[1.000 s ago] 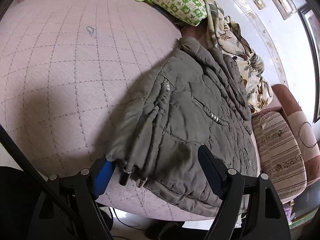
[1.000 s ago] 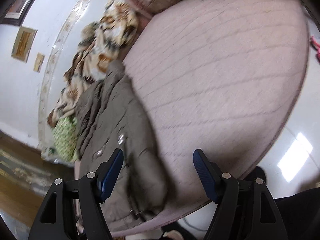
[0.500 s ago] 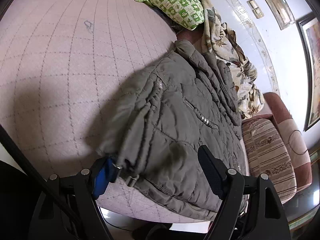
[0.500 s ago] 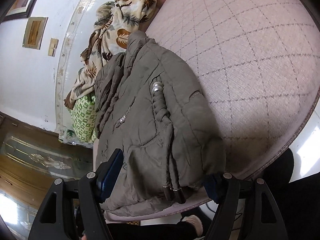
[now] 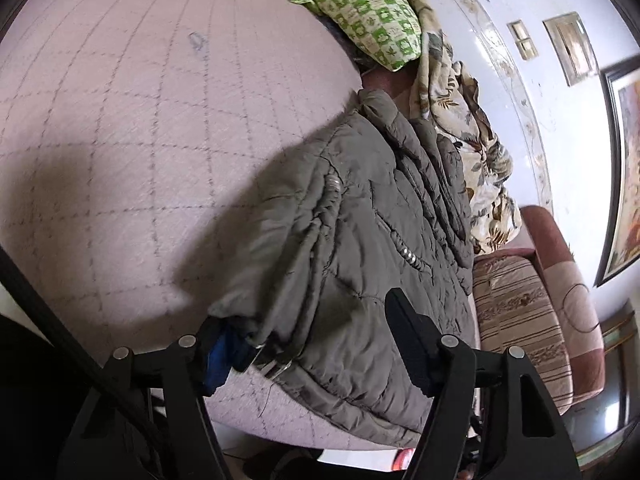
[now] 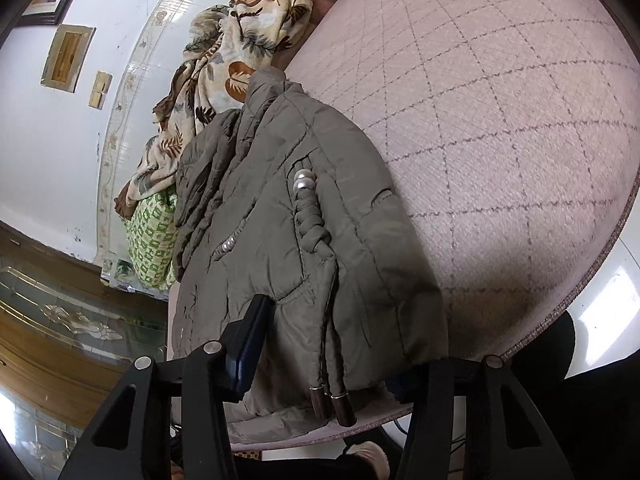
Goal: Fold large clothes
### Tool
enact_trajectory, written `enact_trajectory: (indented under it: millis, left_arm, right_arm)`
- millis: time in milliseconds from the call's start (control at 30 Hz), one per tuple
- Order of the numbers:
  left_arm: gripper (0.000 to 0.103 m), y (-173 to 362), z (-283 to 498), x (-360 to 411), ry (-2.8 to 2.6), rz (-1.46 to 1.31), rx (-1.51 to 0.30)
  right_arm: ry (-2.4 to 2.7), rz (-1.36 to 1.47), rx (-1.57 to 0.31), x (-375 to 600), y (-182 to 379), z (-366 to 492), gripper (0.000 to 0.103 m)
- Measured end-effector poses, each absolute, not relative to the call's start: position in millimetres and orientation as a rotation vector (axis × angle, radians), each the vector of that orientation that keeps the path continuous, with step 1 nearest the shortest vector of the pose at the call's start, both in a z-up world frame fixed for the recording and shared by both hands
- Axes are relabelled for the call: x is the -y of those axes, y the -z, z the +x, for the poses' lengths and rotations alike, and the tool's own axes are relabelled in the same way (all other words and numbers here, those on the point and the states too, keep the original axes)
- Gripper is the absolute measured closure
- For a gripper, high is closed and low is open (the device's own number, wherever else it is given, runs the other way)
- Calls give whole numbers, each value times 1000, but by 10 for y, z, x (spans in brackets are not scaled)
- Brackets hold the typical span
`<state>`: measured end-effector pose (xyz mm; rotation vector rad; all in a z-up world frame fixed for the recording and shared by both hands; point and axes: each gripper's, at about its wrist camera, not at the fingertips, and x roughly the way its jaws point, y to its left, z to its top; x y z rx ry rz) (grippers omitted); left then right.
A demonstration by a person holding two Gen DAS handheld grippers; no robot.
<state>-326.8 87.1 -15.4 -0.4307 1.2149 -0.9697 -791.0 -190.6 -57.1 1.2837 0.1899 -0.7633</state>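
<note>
**Both grippers closing on the hem of the quilted jacket**

Where the olive-grey quilted puffer jacket (image 5: pixel 360 240) lies folded lengthwise along the edge of the pale pink bed cover with its grey diamond stitching (image 5: pixel 120 140), both grippers meet its near hem. The left gripper (image 5: pixel 316 344) has just been closing its jaws, and the bunched hem with its metal-tipped drawcords sits between them: the blue-padded left finger is pressed in under the fabric, while the right finger lies on top of the quilting. The right gripper (image 6: pixel 324 344) has likewise just been closing around the same end of the jacket; its left finger presses into the padded cloth, and its other finger is hidden beneath the folded sleeve, so I cannot tell whether that side grips. The two silver cord ends (image 6: pixel 332 400) hang over the bed's edge between its fingers. Beyond the jacket's collar, a cream blanket with a brown leaf print (image 6: pixel 224 60) is heaped against the white wall, beside a green-and-white checked pillow (image 5: pixel 360 12). A brown striped cushion (image 5: pixel 524 320) sits past the jacket in the left wrist view.
</note>
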Motion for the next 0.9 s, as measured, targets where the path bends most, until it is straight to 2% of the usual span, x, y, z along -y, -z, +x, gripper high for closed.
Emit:
enact_trajectory:
  millis: [200,300,367,400,433,467,533,600,900]
  left_arm:
    - [34,186,-3247,-902,977,-451,-1246]
    - [34,153,-3253,-819,973,-422,-1218]
    - [34,114,-3268,-747,972,-394,-1197]
    - [42,89,-3287,-701,971,-371,-1180]
    - [53,65,-3312,-641,967,-330,-1164]
    - [70,52,-3341,-577,961,-275,-1157]
    - [74,23,-3384,-558,950,-238,-1131]
    - [79,-30,-3418,-565,950,-195,-1096]
    - [80,-225,-3644,-464,959,55,-901]
  right_arm:
    - [769,1264,-204,1909,563,-7882,40]
    - [782,1237,-218,1898,541,-7850,40]
    - [786,1236,-213,1895,537,-7847,45]
    - [791,1232,-216,1895,532,-7844,53]
    - [800,1224,-226,1893,530,-7839,66]
    - [800,1220,-228,1892,520,-7826,72]
    - [786,1203,-217,1879,481,-7825,78]
    - [792,1153,-224,1850,389,-7811,80]
    - [825,959,-260,1772,156,-7665,81]
